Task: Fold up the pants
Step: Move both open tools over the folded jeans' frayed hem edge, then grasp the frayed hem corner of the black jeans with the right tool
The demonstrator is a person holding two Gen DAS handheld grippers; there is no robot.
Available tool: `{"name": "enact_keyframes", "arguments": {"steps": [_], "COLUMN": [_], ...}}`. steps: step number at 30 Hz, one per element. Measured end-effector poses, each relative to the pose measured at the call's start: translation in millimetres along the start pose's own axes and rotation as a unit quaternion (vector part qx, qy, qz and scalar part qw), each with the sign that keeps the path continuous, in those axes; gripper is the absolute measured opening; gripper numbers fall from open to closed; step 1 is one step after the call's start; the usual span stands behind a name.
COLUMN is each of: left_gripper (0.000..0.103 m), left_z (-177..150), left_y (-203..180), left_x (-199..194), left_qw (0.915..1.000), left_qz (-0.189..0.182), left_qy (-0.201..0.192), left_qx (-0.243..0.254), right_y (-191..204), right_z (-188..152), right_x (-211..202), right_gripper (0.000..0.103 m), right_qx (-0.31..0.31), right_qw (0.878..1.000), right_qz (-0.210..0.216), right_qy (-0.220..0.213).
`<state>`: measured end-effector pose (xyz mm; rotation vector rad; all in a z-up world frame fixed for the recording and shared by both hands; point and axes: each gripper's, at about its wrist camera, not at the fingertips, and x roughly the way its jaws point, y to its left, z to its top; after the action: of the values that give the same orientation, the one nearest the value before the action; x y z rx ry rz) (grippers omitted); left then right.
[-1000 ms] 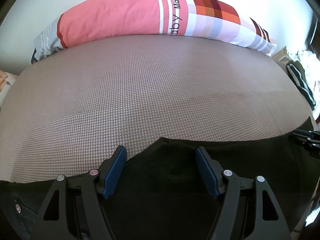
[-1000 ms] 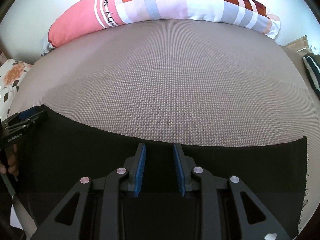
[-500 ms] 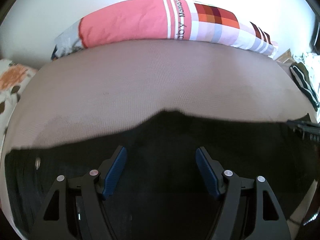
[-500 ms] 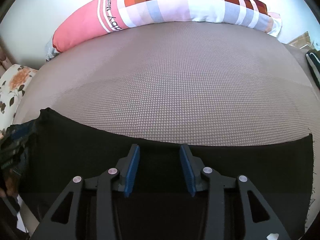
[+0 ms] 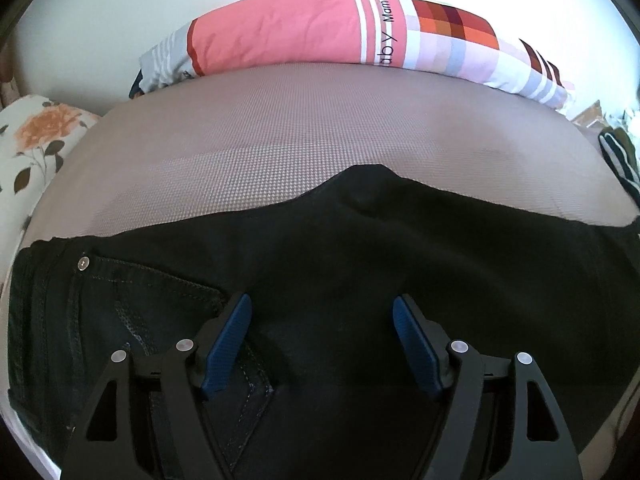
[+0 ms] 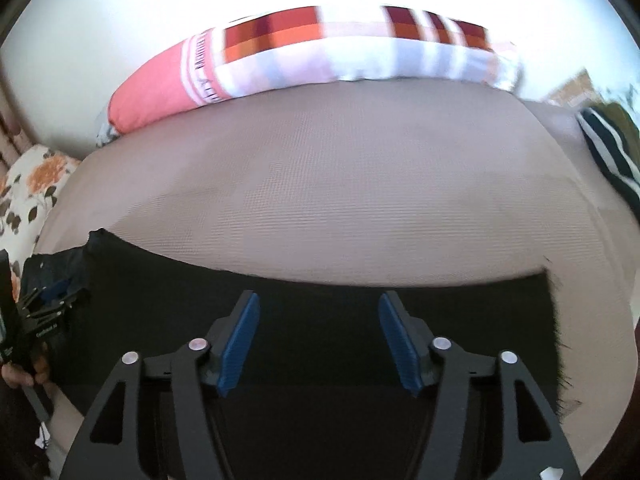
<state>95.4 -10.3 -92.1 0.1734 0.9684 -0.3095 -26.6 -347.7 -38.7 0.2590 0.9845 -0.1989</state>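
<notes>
The bed [image 5: 280, 152] carries black pants [image 5: 360, 264] spread flat along its near edge (waistband and rivet at left). Left claw [image 5: 322, 344] and right claw [image 6: 318, 340] hover spread wide, empty. Fold looks unstarted; next, grip an end.

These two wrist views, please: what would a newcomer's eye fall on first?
First, the black pants spread across the near part of the brown bed, with a stitched pocket and rivet at the lower left of the left view. Next, the long pink and checked pillow lies along the bed's far edge against the wall. Both the left gripper and the right gripper are open above the cloth.
</notes>
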Motion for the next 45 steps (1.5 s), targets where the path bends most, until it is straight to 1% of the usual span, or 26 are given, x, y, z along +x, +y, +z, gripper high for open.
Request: {"name": "enact_keyframes", "arguments": {"steps": [3,6,9,11,12,15,17,19,20,24,27,30,32,35,38,40,44,45], "left_gripper": [0.074,0.074,0.075,0.075,0.076,0.076,0.077,0.078,0.078,0.079,0.08,0.08,0.081,0.082,0.082,0.083,0.083,0.083], "left_z": [-1,-1,-1,-1,0,-1,-2,-2,-2,-1,-1,0,-1,-2,-2,-2,-4,-4], "left_y": [0,0,-1,-1,-1,-2,-1,-1,-1,-3,-4,-5,-5,-5,-5,-6,-6,-7], "left_x": [1,1,1,2,2,3,4,5,5,5,6,8,9,11,12,12,12,11], "left_qw": [1.0,1.0,1.0,1.0,1.0,1.0,1.0,1.0,1.0,1.0,0.9999,0.9999,0.9999,0.9999,0.9998,0.9998,0.9998,0.9998], "left_qz": [0.0,0.001,0.002,0.003,0.003,0.005,0.005,0.005,0.005,0.005,0.007,0.009,0.01,0.013,0.015,0.015,0.017,0.017], "left_qy": [0.001,0.004,0.005,0.005,0.005,0.006,0.006,0.006,0.006,0.008,0.01,0.012,0.012,0.011,0.011,0.01,0.005,0.004], "left_qx": [-0.001,-0.001,-0.001,0.0,-0.001,0.001,0.002,0.002,0.002,0.003,0.003,0.002,0.001,0.0,-0.002,-0.002,-0.002,-0.002], "right_y": [-47,-96,-144,-170,-179,-204,-214,-222,-226,-237,-242,-242,-243,-245,-244,-240,-228,-226], "right_z": [-10,-20,-29,-35,-37,-45,-47,-50,-51,-53,-53,-50,-49,-48,-48,-48,-47,-47], "right_x": [-11,-24,-28,-31,-30,-22,-17,-10,-8,-2,7,16,21,28,28,25,16,15], "right_gripper": [0.06,0.06,0.06,0.06,0.059,0.051,0.04,0.036,0.036,0.032,0.025,0.018,0.01,0.008,0.007,0.007,0.007,0.007], "right_qx": [0.039,0.08,0.133,0.159,0.168,0.193,0.199,0.204,0.204,0.204,0.207,0.205,0.207,0.218,0.222,0.22,0.205,0.204], "right_qw": [0.999,0.995,0.987,0.981,0.979,0.969,0.966,0.962,0.961,0.955,0.946,0.94,0.937,0.93,0.931,0.936,0.951,0.953], "right_qz": [0.015,0.04,0.067,0.092,0.099,0.125,0.131,0.144,0.146,0.183,0.221,0.248,0.258,0.275,0.273,0.26,0.22,0.212], "right_qy": [0.018,0.032,0.06,0.061,0.065,0.089,0.098,0.11,0.114,0.112,0.112,0.112,0.11,0.105,0.096,0.091,0.077,0.075]}}
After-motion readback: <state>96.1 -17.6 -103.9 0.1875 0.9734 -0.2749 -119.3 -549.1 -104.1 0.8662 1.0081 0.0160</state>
